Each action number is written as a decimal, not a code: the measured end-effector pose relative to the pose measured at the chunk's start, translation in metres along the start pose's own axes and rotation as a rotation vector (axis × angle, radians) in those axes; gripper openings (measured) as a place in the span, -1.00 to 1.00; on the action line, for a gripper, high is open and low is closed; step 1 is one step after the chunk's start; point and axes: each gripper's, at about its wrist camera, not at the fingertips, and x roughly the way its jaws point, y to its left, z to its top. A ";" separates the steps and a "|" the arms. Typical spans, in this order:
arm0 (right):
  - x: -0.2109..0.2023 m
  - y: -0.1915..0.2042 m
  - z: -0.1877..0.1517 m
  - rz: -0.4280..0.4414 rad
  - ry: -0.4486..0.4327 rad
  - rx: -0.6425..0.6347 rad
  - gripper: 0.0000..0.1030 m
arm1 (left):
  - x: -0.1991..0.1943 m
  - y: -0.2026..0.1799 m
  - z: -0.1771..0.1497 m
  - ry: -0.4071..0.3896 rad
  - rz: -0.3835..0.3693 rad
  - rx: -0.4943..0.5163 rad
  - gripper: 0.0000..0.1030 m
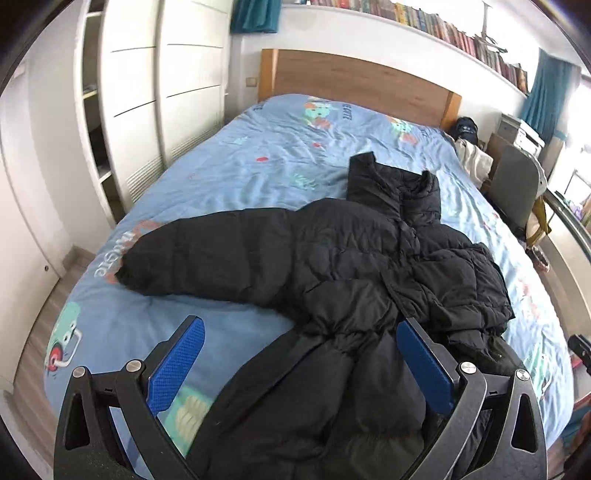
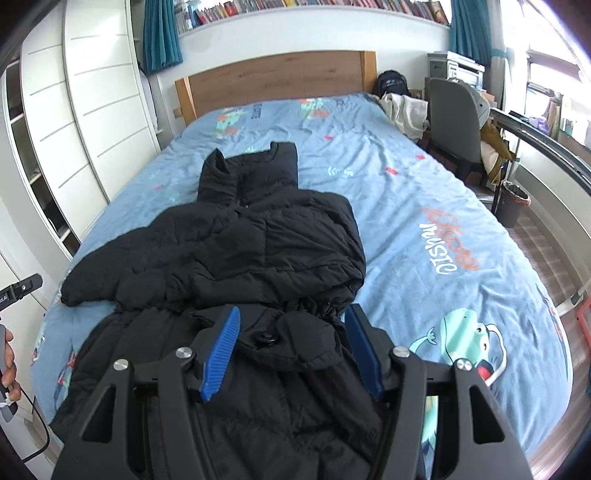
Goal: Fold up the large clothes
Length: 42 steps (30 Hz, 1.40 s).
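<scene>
Black padded coat (image 1: 332,266) lay spread on the bed (image 1: 229,177), on its blue cover printed with cartoon figures. Its collar pointed toward the wooden headboard (image 1: 354,81), and its lower part hung over the edge of the bed farthest from the headboard. One sleeve (image 1: 207,254) stretched out flat across the cover toward the white wardrobe (image 1: 162,92). The opposite side of the coat was already folded in over the body and made a thick, crumpled bundle (image 2: 288,240).

Left gripper (image 1: 299,343) was above the lower part of the coat, on the end away from the headboard. Its jaws stood wide apart, and the blue pads (image 1: 177,365) touched no cloth, so it was released. Right gripper (image 2: 291,332) was also above the lower coat, near a round black button (image 2: 264,338). Its jaws were apart too, and nothing was pinched between the pads; the cloth lay below them.

Beside the headboard, on the side away from the wardrobe, stood a grey chair (image 2: 454,118) with pale clothes heaped next to it. A bookshelf (image 2: 295,5) ran along the wall above the headboard
</scene>
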 end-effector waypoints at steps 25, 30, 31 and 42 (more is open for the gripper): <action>-0.042 0.022 -0.035 -0.058 0.000 0.049 0.12 | -0.001 0.155 -0.001 -0.019 0.059 -0.248 0.98; -0.026 0.023 -0.032 -0.069 0.025 0.050 0.12 | 0.027 0.187 0.011 0.008 0.034 -0.345 0.98; -0.022 0.023 -0.031 -0.070 0.031 0.049 0.12 | 0.030 0.191 0.014 0.009 0.033 -0.354 0.98; 0.024 0.025 -0.020 -0.059 0.077 0.054 0.12 | 0.116 0.265 0.018 0.083 -0.187 -0.645 0.97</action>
